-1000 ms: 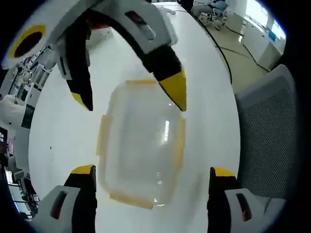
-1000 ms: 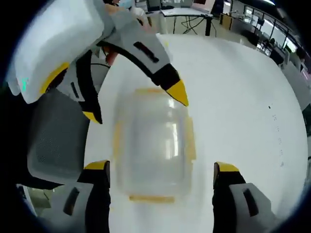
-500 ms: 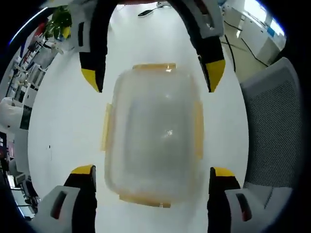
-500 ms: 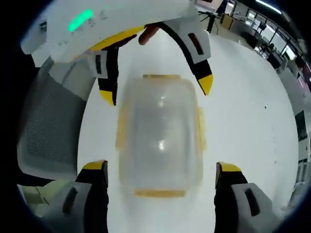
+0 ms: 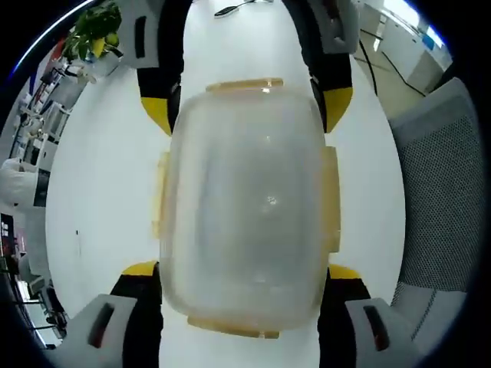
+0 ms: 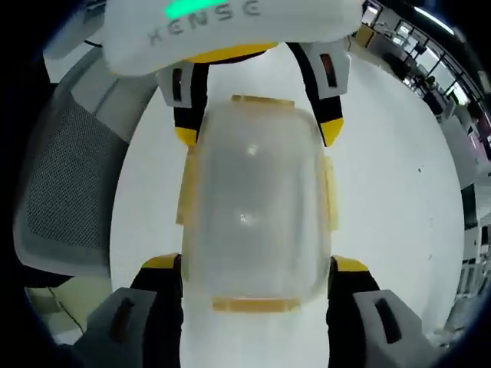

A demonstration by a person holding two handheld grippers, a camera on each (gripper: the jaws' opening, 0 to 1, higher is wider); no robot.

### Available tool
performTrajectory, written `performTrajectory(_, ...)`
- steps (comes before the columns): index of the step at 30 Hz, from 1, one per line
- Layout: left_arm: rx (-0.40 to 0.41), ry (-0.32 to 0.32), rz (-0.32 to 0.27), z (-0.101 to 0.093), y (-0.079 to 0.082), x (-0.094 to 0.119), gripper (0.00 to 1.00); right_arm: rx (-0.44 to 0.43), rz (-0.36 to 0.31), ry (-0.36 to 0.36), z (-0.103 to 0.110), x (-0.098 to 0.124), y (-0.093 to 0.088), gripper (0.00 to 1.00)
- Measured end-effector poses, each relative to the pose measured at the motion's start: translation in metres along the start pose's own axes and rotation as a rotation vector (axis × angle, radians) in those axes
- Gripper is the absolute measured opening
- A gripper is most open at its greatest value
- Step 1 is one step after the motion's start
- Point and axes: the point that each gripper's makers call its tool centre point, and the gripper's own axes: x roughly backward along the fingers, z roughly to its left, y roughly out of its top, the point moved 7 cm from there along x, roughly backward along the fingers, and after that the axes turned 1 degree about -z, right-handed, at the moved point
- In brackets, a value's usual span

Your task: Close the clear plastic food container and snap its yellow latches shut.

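yellow jaw tips: left gripper (image 5: pixel 242 276) and right gripper (image 6: pixel 255 268) each straddle one end of the clear container (image 5: pixel 247 203), jaws wide, tips beside its walls; contact cannot be told.
container: on white table (image 5: pixel 100 192), lid seated.
progress: closing looks done; yellow latches (image 5: pixel 331 201) appear splayed, still to snap.
left gripper view: plant (image 5: pixel 93 34) beyond.
right gripper view: mesh chair (image 6: pixel 65 184) alongside.

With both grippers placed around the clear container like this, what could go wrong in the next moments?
1. The container sits between the open jaws of the left gripper and right gripper from opposite ends; squeezing may deform its clear walls.
2. The yellow latches stick out sideways, apparently not snapped; a jaw could catch one.
3. On the smooth white table it might slide.
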Motion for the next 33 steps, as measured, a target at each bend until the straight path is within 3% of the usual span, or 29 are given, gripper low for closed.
performTrajectory(7,0.001,-0.002,0.012,-0.001,0.0,-0.001,0.81,0.0,0.021,0.002,0.0,-0.001,0.001,0.74)
performTrajectory(11,0.002,0.0,0.02,-0.001,0.0,0.0,0.8,-0.01,-0.033,-0.001,0.0,0.001,-0.003,0.73)
performTrajectory(16,0.009,0.001,0.02,-0.002,-0.002,0.0,0.8,-0.001,-0.005,0.002,0.0,-0.001,0.002,0.73)
performTrajectory(33,0.047,0.003,0.005,-0.01,-0.031,0.008,0.8,0.037,0.023,0.01,0.005,-0.01,0.03,0.74)
